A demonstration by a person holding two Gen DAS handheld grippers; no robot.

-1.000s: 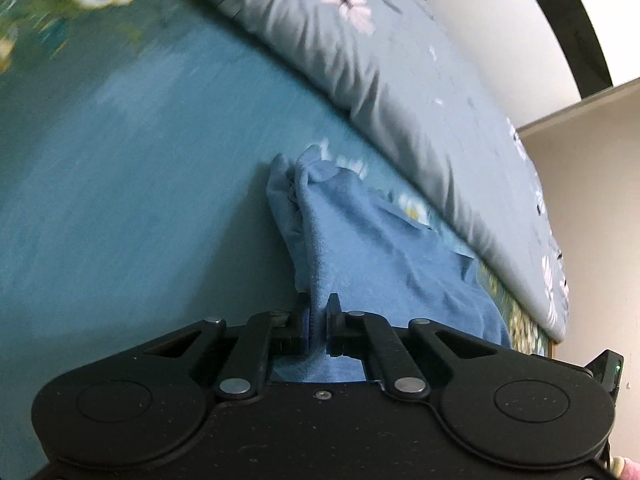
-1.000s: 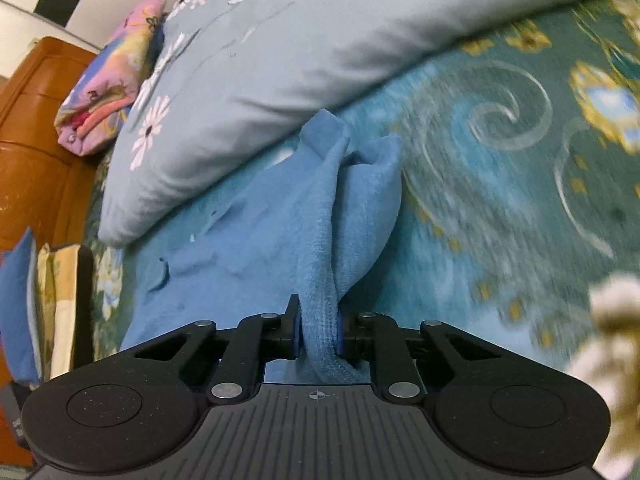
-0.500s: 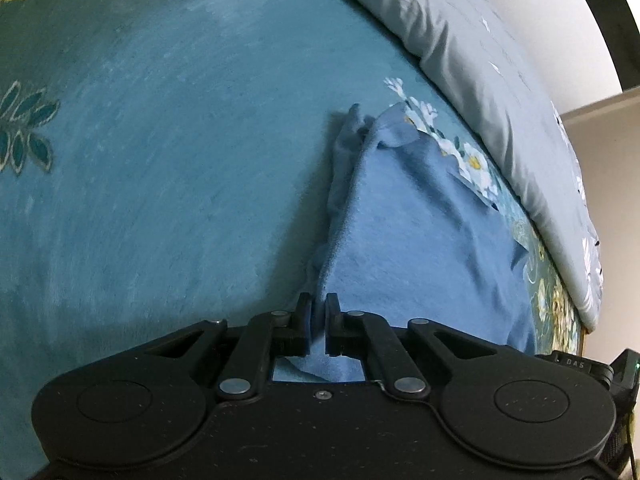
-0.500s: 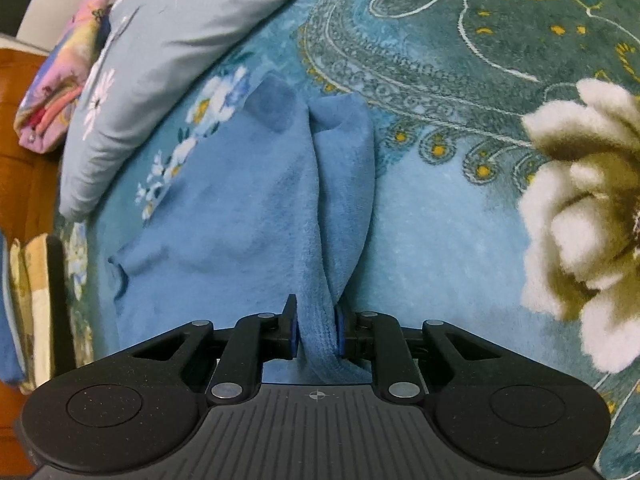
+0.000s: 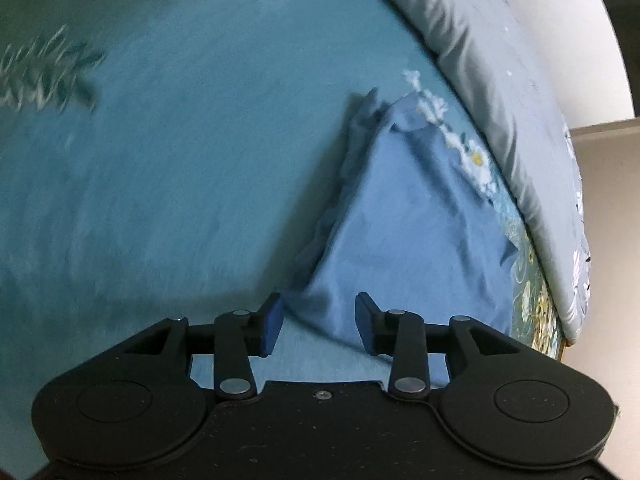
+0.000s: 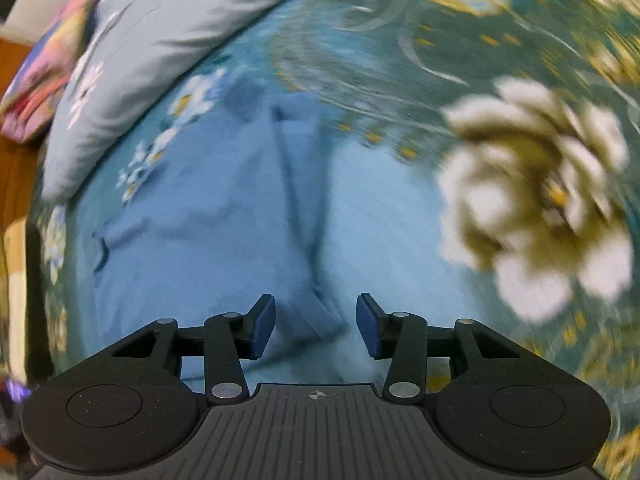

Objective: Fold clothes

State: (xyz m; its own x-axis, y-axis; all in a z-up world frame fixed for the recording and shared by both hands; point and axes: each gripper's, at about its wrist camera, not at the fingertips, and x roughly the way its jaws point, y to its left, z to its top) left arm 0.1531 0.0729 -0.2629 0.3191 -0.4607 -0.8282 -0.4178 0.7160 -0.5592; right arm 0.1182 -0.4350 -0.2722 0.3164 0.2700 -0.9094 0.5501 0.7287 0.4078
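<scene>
A blue garment (image 5: pixel 404 220) lies on the teal floral bedspread (image 5: pixel 160 160), with a folded edge running away from me. My left gripper (image 5: pixel 319 322) is open, its jaws on either side of the garment's near corner, not gripping it. In the right wrist view the same blue garment (image 6: pixel 208 216) lies flat with a crease down its middle. My right gripper (image 6: pixel 316 324) is open just over its near edge. The right wrist view is blurred by motion.
A grey-blue floral pillow (image 5: pixel 500 92) lies along the far side of the bed; it also shows in the right wrist view (image 6: pixel 160 40). A pink patterned cloth (image 6: pixel 44 64) and a wooden headboard (image 6: pixel 16 152) are at the left. A large white flower print (image 6: pixel 536 200) is on the bedspread.
Both grippers were shut on the blue garment and have opened, letting it go. The garment has come down onto the bedspread and now lies flat.
</scene>
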